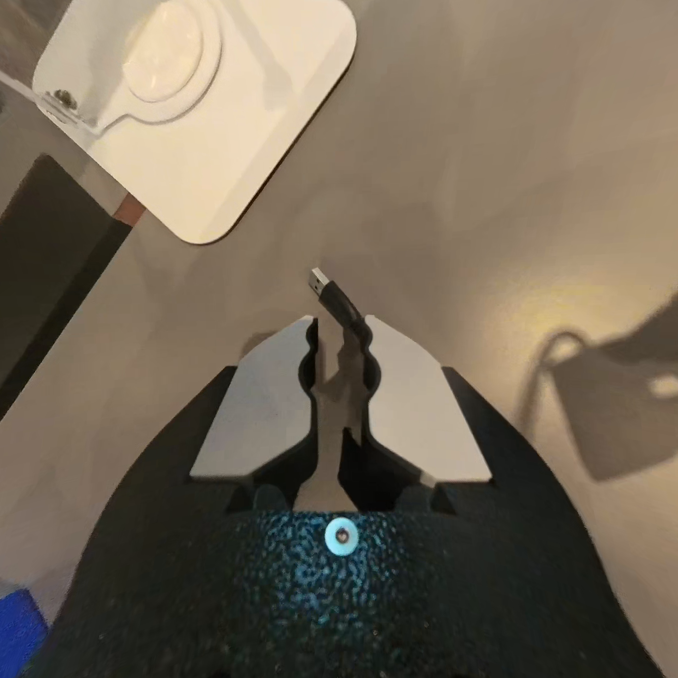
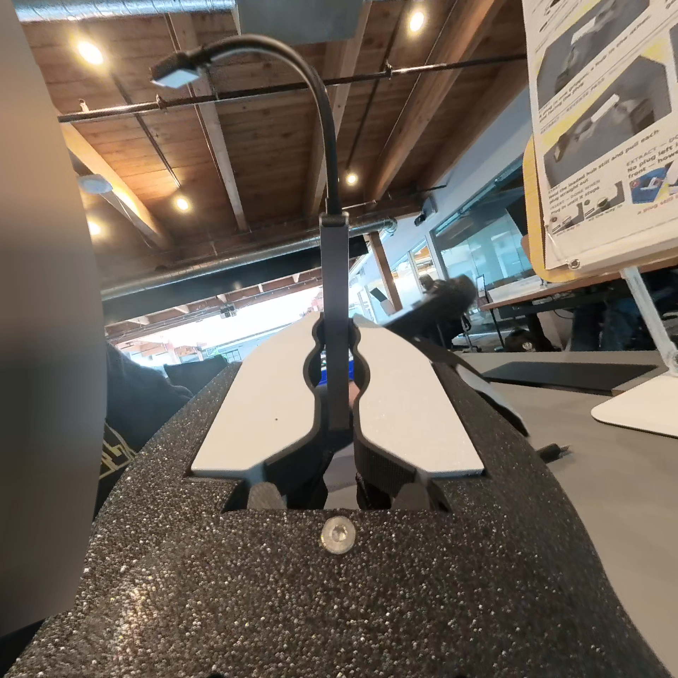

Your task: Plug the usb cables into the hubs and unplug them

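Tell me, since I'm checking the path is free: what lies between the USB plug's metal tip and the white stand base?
Nothing: in the left wrist view only bare grey table separates the USB plug, held in the left tongs, from the white stand base.

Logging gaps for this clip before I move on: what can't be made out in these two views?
- Left wrist view: the USB plug sticks out past the left gripper; its cable is hidden behind the fingers.
- Right wrist view: the hub in the right gripper shows edge-on, so its ports cannot be seen.
- Right wrist view: the sheet on the stand is cut off by the right edge.
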The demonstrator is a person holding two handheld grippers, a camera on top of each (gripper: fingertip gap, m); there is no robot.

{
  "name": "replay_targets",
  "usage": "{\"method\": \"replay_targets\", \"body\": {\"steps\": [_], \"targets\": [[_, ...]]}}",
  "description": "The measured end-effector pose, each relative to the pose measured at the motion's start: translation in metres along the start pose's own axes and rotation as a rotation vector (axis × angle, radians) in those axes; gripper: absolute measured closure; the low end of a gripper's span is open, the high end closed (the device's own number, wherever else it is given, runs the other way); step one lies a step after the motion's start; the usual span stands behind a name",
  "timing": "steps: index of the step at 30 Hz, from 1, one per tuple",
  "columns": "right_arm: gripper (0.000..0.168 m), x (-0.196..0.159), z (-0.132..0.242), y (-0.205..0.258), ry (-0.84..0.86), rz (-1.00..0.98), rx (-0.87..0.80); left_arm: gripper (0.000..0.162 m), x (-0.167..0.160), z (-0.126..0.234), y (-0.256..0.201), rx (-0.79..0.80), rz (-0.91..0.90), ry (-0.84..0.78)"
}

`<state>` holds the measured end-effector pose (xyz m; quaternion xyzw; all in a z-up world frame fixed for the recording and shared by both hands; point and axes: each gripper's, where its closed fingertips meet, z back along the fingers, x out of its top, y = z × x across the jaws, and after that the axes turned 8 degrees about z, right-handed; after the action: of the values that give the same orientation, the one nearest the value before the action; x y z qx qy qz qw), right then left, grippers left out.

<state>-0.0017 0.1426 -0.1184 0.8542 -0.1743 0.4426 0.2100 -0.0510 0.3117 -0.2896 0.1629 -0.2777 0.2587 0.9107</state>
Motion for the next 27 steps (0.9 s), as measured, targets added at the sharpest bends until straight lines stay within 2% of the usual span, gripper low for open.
{"method": "replay_targets", "body": {"steps": [3,8,10,13,16,18,21,23,27], "targets": [[0.156,0.001,0.001,0.000,-0.006,-0.002,0.002,0.140,0.003,-0.008,0.000,0.031,-0.009,0.014],[0.156,0.001,0.001,-0.001,-0.010,-0.008,0.008,0.129,0.005,-0.017,0.002,0.098,-0.054,0.069],[0.156,0.002,0.001,0.000,-0.011,-0.008,0.009,0.130,0.007,-0.018,0.003,0.125,-0.071,0.074],[0.156,0.002,0.002,0.000,-0.013,-0.001,0.010,0.145,0.005,-0.020,0.009,0.183,-0.107,0.098],[0.156,0.004,0.004,-0.002,-0.019,0.004,-0.001,0.149,-0.001,-0.013,0.009,0.185,-0.159,0.128],[0.156,0.005,0.007,-0.003,-0.024,0.006,-0.011,0.153,0.001,0.002,0.003,0.134,-0.166,0.048],[0.156,0.007,0.009,-0.003,-0.024,0.011,-0.013,0.154,0.006,0.037,-0.020,-0.090,-0.165,-0.149],[0.156,0.007,0.009,0.001,-0.018,0.015,0.003,0.154,0.011,0.068,-0.033,-0.265,-0.162,-0.300],[0.156,0.000,0.006,0.012,0.012,0.013,0.072,0.154,0.015,0.144,-0.053,-0.517,-0.313,-0.666]]}}
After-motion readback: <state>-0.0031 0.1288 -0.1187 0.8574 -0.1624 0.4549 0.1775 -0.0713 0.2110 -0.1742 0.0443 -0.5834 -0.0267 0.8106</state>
